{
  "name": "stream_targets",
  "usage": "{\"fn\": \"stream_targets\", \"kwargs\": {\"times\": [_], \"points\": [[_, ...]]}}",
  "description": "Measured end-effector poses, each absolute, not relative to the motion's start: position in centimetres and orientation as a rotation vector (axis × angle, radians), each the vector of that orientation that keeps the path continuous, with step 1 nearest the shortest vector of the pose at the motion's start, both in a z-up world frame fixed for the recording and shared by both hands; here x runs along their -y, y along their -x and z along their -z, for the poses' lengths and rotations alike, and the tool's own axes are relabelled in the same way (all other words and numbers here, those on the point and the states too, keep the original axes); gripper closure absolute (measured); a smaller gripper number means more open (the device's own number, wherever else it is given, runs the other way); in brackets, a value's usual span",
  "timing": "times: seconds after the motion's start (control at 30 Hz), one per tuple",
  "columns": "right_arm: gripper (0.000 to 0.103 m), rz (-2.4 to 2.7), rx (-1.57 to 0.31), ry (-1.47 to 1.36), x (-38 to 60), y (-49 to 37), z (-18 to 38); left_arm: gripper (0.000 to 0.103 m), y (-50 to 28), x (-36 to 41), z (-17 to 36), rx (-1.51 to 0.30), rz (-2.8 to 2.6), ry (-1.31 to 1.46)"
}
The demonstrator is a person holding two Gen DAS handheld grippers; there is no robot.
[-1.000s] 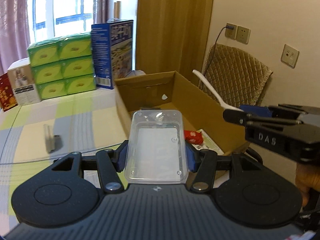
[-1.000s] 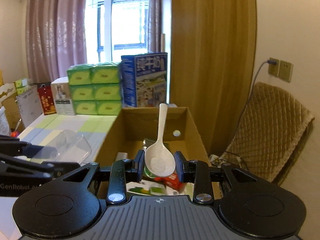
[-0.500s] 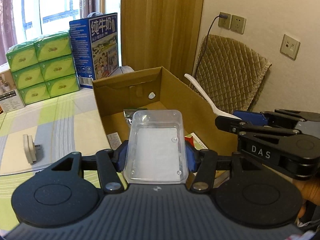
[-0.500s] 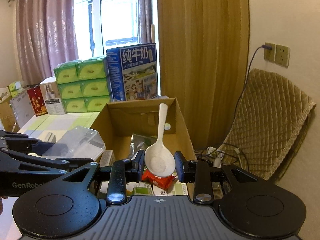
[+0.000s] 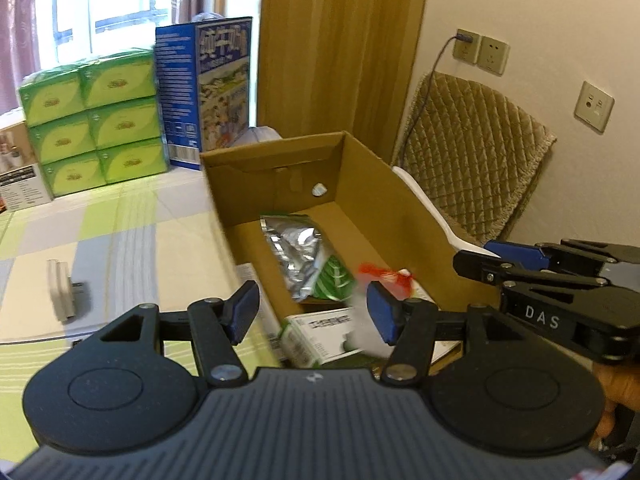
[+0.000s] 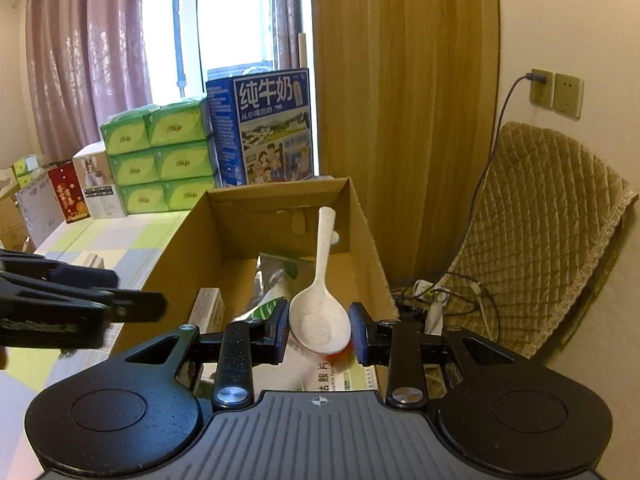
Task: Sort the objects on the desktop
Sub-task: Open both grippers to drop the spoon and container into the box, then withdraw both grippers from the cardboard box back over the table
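My left gripper (image 5: 312, 310) stands open over the near end of the open cardboard box (image 5: 380, 200). A blurred clear plastic container (image 5: 354, 326) shows faintly just inside its right finger, above the box's contents. In the box lie a silver foil bag (image 5: 292, 248), a green-and-white carton (image 5: 320, 332) and a red packet (image 5: 384, 274). My right gripper (image 6: 318, 328) is shut on the bowl of a white spoon (image 6: 325, 248), whose handle points forward over the box (image 6: 248, 208). The left wrist view shows the right gripper (image 5: 492, 256) beside the box's right wall with the spoon (image 5: 420, 196).
Green tissue packs (image 5: 92, 120) and a blue milk carton (image 5: 216, 84) stand at the table's far side. A small white adapter (image 5: 60, 294) lies on the checked tablecloth, left of the box. A quilted chair (image 5: 472, 168) and a floor power strip (image 6: 434, 300) are to the right.
My left gripper has opened and let go of the clear container, which now shows only as a blur over the box. The right gripper still holds the spoon, a little closer to the box.
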State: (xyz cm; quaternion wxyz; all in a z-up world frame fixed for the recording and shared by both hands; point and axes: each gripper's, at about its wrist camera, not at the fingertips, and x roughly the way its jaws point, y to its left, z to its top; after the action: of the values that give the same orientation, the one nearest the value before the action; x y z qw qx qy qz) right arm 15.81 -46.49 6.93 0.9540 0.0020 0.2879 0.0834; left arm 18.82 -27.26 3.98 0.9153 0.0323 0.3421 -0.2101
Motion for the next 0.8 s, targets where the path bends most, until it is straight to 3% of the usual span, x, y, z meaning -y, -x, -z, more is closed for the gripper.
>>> {"fn": "stream_targets", "kwargs": {"times": [0.17,0.23,0.47,0.57,0.63,0.73,0.8], "points": [[0.072,-0.188,-0.592,-0.009,45.4,-16.8,-6.8,0.048,-18.2,25.0,-4.3,-0.701,0.405,-0.053],[0.047,-0.17,-0.585,-0.036,45.6,-16.8,-7.0,0.047,-17.9,23.9,-4.3,-0.701,0.392,-0.039],[0.042,-0.177,-0.578,-0.05,45.7,-15.1,-8.3,0.042,-16.4,19.3,-4.7,-0.689,0.348,-0.017],[0.028,-0.181,-0.563,-0.055,45.4,-14.1,-9.2,0.038,-15.3,16.5,-4.9,-0.68,0.307,-0.027],[0.011,-0.185,-0.551,-0.058,44.9,-13.4,-9.8,0.031,-14.5,14.4,-4.9,-0.676,0.277,-0.02],[0.002,-0.217,-0.532,-0.051,43.3,-12.3,-10.7,0.027,-13.2,10.9,-4.3,-0.689,0.211,-0.019],[0.002,-0.243,-0.528,-0.04,41.9,-11.8,-11.0,0.026,-12.4,8.9,-3.7,-0.705,0.176,-0.016]]}}
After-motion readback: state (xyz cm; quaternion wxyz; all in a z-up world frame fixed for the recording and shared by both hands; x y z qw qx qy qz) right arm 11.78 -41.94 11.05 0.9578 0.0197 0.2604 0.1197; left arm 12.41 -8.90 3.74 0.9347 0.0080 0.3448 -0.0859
